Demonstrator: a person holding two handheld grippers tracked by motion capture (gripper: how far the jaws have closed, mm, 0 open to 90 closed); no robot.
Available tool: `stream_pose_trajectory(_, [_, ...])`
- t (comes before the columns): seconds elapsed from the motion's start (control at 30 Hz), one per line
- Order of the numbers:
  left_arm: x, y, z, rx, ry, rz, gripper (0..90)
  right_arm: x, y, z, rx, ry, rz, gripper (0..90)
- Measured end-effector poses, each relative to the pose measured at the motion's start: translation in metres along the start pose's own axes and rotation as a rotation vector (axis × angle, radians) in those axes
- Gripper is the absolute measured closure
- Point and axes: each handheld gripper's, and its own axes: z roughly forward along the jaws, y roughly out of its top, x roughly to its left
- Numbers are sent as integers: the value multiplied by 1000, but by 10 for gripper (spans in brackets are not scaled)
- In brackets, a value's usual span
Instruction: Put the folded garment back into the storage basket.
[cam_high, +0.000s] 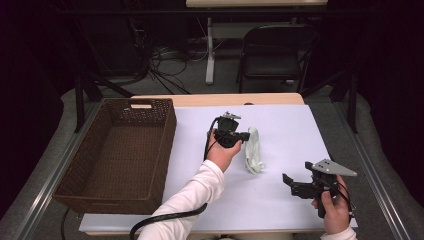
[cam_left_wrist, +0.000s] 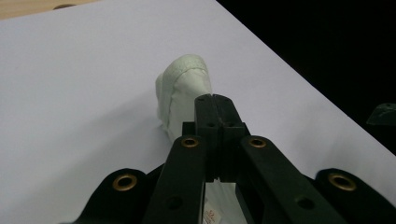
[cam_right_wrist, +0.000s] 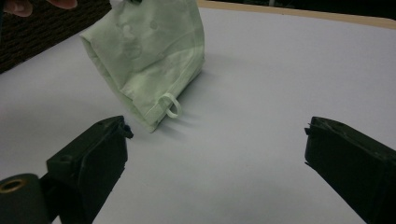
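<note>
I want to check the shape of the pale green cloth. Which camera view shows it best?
The right gripper view shows the pale green cloth best: large, with its folds, seam and small loop clear. In the left gripper view the closed jaws cover much of it. The high view shows it small beside the left gripper.

No legible text, brand, number or sign appears on any surface. A small white tag (cam_left_wrist: 212, 215) with red marks, possibly print, is visible between the arms of the left gripper (cam_left_wrist: 214, 100) in the left gripper view; the marks are too small and blurred to read.
</note>
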Motion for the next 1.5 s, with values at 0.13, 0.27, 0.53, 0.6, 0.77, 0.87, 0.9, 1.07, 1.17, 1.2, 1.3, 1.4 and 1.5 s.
stream_pose_trajectory(0.13, [-2,4,-6,-18,0,-1,900,0,0,0,3,0,2,54])
stream_pose_trajectory(0.27, [-3,10,-14,-27,7,11,900,0,0,0,1,5,7,54])
stream_pose_trajectory(0.53, [1,16,-30,-48,48,35,900,0,0,1,-2,4,6,54])
stream_pose_trajectory(0.6, [2,18,-34,-49,52,35,900,0,0,0,4,7,5,54])
stream_pose_trajectory(0.77, [4,21,-45,-51,65,43,900,0,0,0,7,4,4,54])
stream_pose_trajectory(0.87, [5,24,-52,-63,65,43,900,0,0,0,6,3,3,54])
stream_pose_trajectory(0.9, [5,24,-54,-67,72,46,900,0,0,0,7,4,2,54])
stream_pose_trajectory(1.07, [6,28,-66,-73,80,58,900,0,0,1,9,3,5,54])
stream_pose_trajectory(1.17, [6,30,-73,-78,88,59,900,0,0,1,9,2,4,54])
stream_pose_trajectory(1.2, [6,30,-75,-79,91,63,900,0,0,1,9,2,4,54])
stream_pose_trajectory(1.3, [5,32,-82,-82,97,65,900,0,-1,1,7,1,7,54])
stream_pose_trajectory(1.4, [6,33,-89,-83,105,81,900,-1,-1,0,6,0,9,54])
stream_pose_trajectory(1.5, [6,35,-95,-89,105,85,900,-1,-1,0,5,-1,12,54])
